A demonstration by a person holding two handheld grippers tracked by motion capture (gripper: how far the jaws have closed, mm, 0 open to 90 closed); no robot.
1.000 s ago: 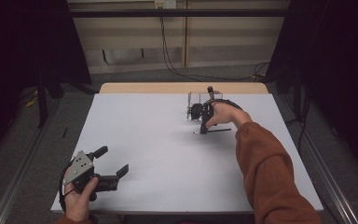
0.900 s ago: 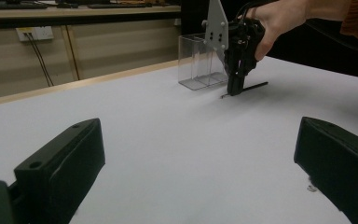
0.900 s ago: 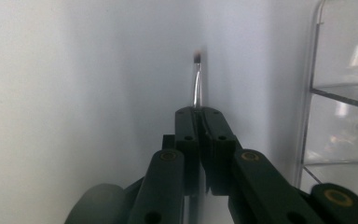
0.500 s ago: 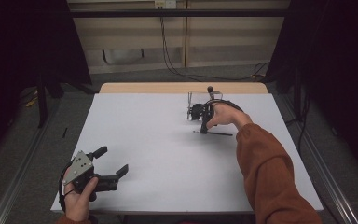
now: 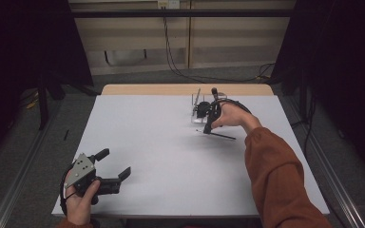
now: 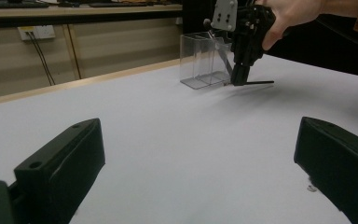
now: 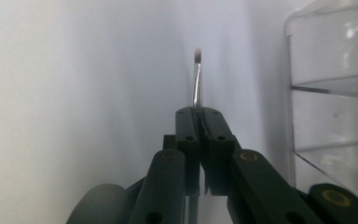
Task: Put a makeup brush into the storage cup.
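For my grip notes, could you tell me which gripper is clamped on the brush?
The right gripper, jaws shut on the brush; the left gripper stands open.

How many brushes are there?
2, maybe more hidden. One thin brush is pinched in the right claw, lying on the table. Another brush stands in the clear holder.

We count two tongs: the left tongs (image 5: 115, 164) and the right tongs (image 5: 207, 130). We count one thin brush (image 7: 197, 79), pinched in the right tongs. We see one clear plastic holder (image 6: 204, 59) with two compartments, one more slim tool (image 5: 197, 98) standing in it, and one white worktop (image 5: 161, 142).
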